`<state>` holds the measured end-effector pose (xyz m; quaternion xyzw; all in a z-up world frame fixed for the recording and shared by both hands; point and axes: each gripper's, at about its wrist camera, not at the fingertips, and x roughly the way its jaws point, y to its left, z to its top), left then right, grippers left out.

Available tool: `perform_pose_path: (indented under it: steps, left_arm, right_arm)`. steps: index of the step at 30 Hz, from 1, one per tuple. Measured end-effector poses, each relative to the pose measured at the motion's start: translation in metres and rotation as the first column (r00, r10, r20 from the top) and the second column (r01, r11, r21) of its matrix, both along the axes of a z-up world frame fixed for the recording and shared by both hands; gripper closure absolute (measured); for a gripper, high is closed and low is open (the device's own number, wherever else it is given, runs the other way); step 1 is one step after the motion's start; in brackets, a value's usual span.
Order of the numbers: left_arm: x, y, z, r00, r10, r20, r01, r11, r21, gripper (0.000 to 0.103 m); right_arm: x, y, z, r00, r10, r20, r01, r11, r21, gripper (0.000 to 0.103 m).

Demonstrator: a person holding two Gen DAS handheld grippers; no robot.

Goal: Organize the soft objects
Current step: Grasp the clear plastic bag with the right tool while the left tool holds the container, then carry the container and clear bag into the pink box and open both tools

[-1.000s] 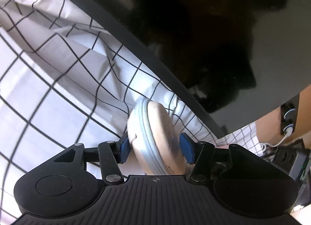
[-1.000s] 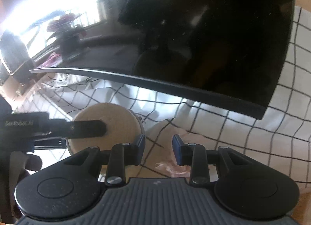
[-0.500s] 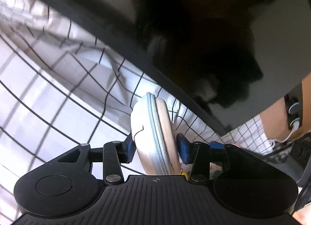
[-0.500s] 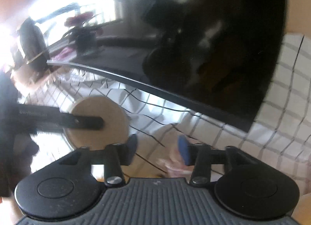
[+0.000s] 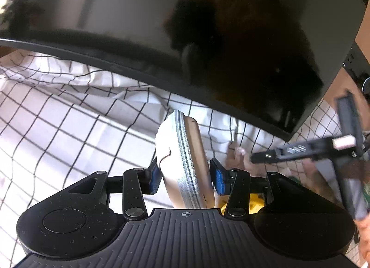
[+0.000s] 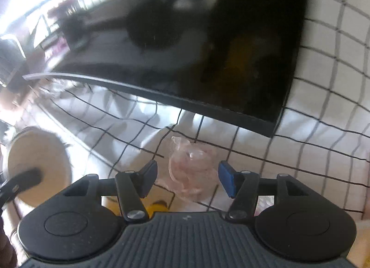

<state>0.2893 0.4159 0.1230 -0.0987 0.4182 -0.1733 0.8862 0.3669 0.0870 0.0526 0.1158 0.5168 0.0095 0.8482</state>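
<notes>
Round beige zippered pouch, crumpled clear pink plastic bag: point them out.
Round beige zippered pouch (image 5: 185, 159): left wrist view, on its grey zipper band.
Crumpled clear pink plastic bag (image 6: 193, 168): right wrist view, on its wrinkled middle.

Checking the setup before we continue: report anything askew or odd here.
The checked cloth is rumpled and bunched under the dark monitor's lower edge instead of lying flat. A crumpled pink plastic wrapper lies loose on it. Nothing looks spilled or broken.

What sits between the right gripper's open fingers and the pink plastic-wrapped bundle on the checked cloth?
Nothing visible. The pink bundle lies on the checked cloth directly ahead of the right gripper, whose pads aren't touching it.
</notes>
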Motion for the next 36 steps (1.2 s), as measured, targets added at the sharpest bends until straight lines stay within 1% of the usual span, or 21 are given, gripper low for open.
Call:
perform_pose_path:
  steps: [2,4,5,6,7,9,12,15,18,20,23,28,32,36]
  left_arm:
    - [-0.008,0.008,0.002,1.000,0.003,-0.001,-0.003,1.000,0.015,0.054]
    - [-0.015,0.017,0.004,1.000,0.009,0.000,-0.009,1.000,0.026,0.054]
    - [-0.019,0.022,0.005,1.000,0.012,-0.002,-0.012,0.999,0.031,0.054]
    - [-0.022,0.027,0.006,1.000,0.014,-0.002,-0.013,0.999,0.034,0.054]
    - [-0.026,0.031,0.007,1.000,0.012,0.002,-0.012,0.999,0.033,0.054]
    - [-0.034,0.038,0.013,1.000,-0.001,0.021,0.000,0.999,0.032,0.054]
    - [-0.047,0.041,0.025,0.997,-0.044,0.061,0.043,0.999,0.028,0.054]
    - [-0.055,0.039,0.037,0.992,-0.095,0.088,0.094,0.995,0.018,0.054]
    - [-0.057,0.031,0.044,0.985,-0.137,0.108,0.138,0.990,0.001,0.054]
    - [-0.060,0.025,0.048,0.980,-0.159,0.118,0.162,0.986,-0.024,0.054]
    - [-0.063,0.011,0.053,0.975,-0.175,0.138,0.182,0.982,-0.039,0.054]
    - [-0.071,-0.022,0.058,0.967,-0.196,0.163,0.204,0.978,-0.035,0.054]
    - [-0.082,-0.058,0.062,0.967,-0.181,0.180,0.189,0.981,-0.030,0.054]
    - [-0.092,-0.114,0.059,0.972,-0.159,0.171,0.166,0.986,-0.028,0.054]
  right_arm:
    - [0.014,0.008,-0.012,0.999,-0.006,-0.051,0.004,1.000,-0.025,0.045]
    - [0.023,0.012,-0.022,0.996,-0.028,-0.084,0.022,0.997,-0.068,0.050]
    - [0.025,0.014,-0.024,0.995,-0.031,-0.094,0.024,0.997,-0.075,0.066]
    - [0.026,0.015,-0.025,0.995,-0.030,-0.094,0.023,0.997,-0.071,0.080]
    - [0.023,0.017,-0.021,0.996,-0.029,-0.087,0.024,0.998,-0.063,0.083]
    - [0.011,0.024,-0.004,0.999,-0.020,-0.032,0.018,0.998,-0.061,0.085]
    - [-0.020,0.042,0.038,0.996,0.037,0.076,-0.031,0.997,-0.074,0.087]
    - [-0.066,0.059,0.089,0.977,0.094,0.192,-0.074,0.992,-0.105,0.087]
    - [-0.102,0.069,0.127,0.959,0.123,0.256,-0.087,0.985,-0.147,0.087]
    - [-0.120,0.073,0.145,0.950,0.129,0.284,-0.081,0.981,-0.174,0.087]
    - [-0.144,0.066,0.161,0.945,0.120,0.304,-0.059,0.977,-0.203,0.087]
    - [-0.172,0.036,0.166,0.943,0.084,0.322,-0.013,0.976,-0.217,0.087]
    - [-0.200,-0.005,0.164,0.935,0.082,0.345,-0.004,0.975,-0.222,0.087]
    - [-0.240,-0.060,0.163,0.919,0.087,0.385,0.010,0.970,-0.242,0.087]
